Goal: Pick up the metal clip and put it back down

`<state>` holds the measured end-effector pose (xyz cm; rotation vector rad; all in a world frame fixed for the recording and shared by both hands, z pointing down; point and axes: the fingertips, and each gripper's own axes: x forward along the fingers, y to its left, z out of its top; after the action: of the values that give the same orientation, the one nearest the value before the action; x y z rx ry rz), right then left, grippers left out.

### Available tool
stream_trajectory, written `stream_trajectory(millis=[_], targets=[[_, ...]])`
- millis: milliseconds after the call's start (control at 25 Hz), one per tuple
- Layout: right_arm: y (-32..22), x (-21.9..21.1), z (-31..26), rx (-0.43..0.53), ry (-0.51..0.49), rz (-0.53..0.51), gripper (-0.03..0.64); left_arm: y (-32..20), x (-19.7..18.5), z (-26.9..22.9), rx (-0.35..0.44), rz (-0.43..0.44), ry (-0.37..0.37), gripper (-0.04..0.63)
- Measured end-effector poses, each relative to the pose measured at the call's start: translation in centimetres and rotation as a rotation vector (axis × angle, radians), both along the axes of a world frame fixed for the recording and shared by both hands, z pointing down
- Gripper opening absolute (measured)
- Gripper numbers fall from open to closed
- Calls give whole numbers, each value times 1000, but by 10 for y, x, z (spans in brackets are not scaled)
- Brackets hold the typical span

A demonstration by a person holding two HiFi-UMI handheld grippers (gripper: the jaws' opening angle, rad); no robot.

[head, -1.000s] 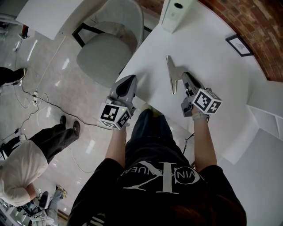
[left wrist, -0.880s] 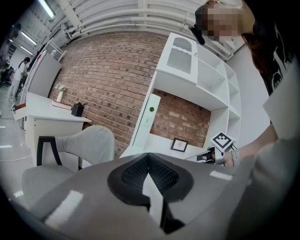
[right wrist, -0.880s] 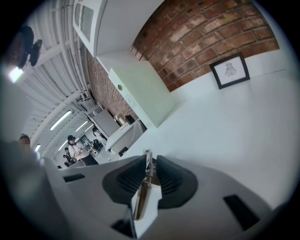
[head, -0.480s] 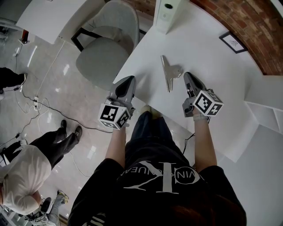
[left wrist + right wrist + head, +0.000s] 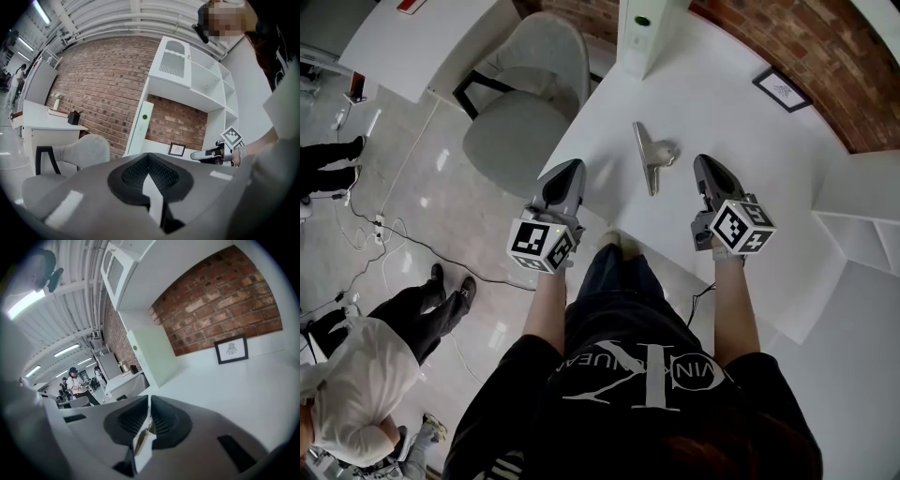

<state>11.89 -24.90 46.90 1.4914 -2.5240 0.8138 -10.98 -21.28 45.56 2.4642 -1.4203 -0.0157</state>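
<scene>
The metal clip (image 5: pixel 648 161) lies flat on the white table (image 5: pixel 741 122), a long silver bar with a bent handle on its right side. My right gripper (image 5: pixel 703 162) hovers just right of the clip, apart from it, jaws shut with nothing between them. My left gripper (image 5: pixel 571 168) sits at the table's left edge, left of the clip, also shut and holding nothing. The clip is in neither gripper view. The left gripper view shows its shut jaws and the right gripper (image 5: pixel 212 153) across the table.
A tall white-green box (image 5: pixel 641 26) stands at the table's far end, and a small framed picture (image 5: pixel 780 90) leans by the brick wall. A grey chair (image 5: pixel 521 103) stands left of the table. White shelves (image 5: pixel 855 230) are on the right. A person (image 5: pixel 356 375) stands on the floor at left.
My right gripper has drawn back to the right, away from the clip's handle. The clip stays flat on the table. The left gripper has barely moved.
</scene>
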Motion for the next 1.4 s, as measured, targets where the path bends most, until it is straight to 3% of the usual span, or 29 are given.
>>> stream_trajectory(millis=[280,760,1400], targets=[[7,3,-30,107,71,-23,26,-2,3,-23,54,0,-12,11],[16,13,-71,213,79,-9,24,-4,6,-63,146,-3,-18,11],[33,13,-102,322,108,-15,25,7,6,-84,194,-22,-21,11]])
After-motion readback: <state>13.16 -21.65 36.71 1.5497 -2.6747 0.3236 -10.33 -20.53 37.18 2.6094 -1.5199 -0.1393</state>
